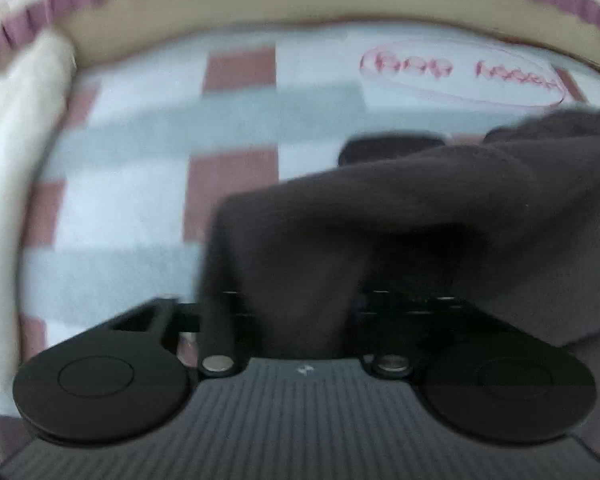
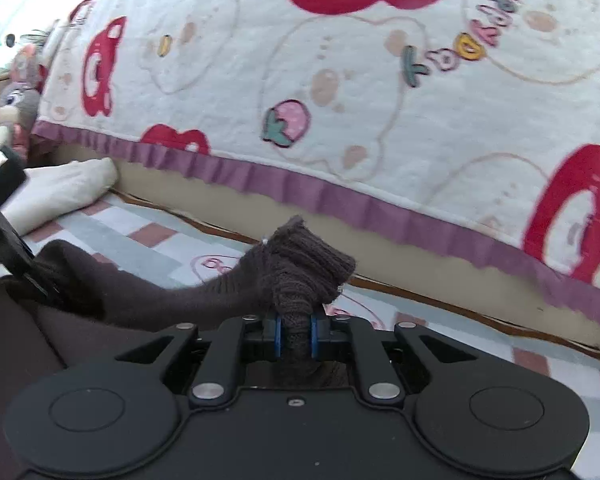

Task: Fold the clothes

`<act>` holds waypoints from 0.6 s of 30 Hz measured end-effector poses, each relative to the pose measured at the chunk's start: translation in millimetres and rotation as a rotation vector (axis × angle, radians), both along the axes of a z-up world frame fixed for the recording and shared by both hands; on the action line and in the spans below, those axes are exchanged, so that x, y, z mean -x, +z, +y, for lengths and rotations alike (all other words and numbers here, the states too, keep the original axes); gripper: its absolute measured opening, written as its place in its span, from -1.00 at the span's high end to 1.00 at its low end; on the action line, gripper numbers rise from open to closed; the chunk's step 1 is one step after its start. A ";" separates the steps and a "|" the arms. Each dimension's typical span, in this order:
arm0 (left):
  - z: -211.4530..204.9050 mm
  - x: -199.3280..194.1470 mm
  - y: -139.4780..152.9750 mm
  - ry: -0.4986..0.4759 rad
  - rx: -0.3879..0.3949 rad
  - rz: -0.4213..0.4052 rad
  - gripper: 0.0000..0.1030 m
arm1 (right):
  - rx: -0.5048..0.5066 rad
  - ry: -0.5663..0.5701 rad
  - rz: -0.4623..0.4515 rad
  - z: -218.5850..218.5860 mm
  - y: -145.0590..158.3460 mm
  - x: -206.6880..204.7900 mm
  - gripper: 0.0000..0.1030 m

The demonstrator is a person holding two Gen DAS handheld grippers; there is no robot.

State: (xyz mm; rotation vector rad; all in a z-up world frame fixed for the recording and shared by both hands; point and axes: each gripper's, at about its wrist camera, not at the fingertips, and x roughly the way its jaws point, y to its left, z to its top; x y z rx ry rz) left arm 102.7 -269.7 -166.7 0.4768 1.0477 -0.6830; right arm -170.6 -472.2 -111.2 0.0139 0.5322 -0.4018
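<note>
With the right gripper [image 2: 295, 338] clenched on the ribbed end of the dark knitted garment [image 2: 300, 272] above the checked mat [image 2: 148, 236], and the left gripper [image 1: 300, 312] seemingly pinching it too, both should lift evenly, keeping it taut.

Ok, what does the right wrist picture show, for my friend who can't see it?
The right gripper pinches a dark brown knitted garment over a checked sheet. Behind hangs a white blanket with red bears.
</note>
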 end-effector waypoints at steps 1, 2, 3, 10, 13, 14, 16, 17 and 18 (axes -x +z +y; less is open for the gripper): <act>2.6 3.2 9.6 0.007 0.032 -0.029 0.61 | 0.012 -0.022 -0.007 -0.9 3.7 4.8 0.74; 5.4 8.1 22.8 0.007 0.070 -0.073 0.62 | 0.021 -0.044 -0.018 -1.8 7.9 10.0 0.75; 7.8 13.4 36.3 0.003 0.105 -0.122 0.64 | 0.026 -0.064 -0.040 -2.8 13.6 16.3 0.75; -21.2 58.0 170.2 -0.159 0.271 -0.649 0.62 | 0.023 -0.203 -0.250 -16.6 77.1 62.7 0.75; -48.5 71.5 215.0 -0.232 0.339 -0.795 0.26 | -0.069 -0.269 -0.315 -32.4 97.4 87.6 0.75; -58.2 74.7 223.5 -0.260 0.372 -0.808 -0.01 | -0.043 -0.305 -0.295 -35.4 95.2 89.2 0.75; -85.2 76.4 222.2 -0.318 0.333 -0.785 -0.56 | 0.055 -0.399 -0.202 -44.5 77.0 84.9 0.75; -95.9 74.5 208.7 -0.321 0.277 -0.759 -0.56 | 0.089 -0.447 -0.146 -52.7 58.7 80.7 0.75; -105.1 72.3 194.0 -0.321 0.225 -0.729 -0.52 | 0.095 -0.493 -0.094 -62.7 40.2 78.6 0.75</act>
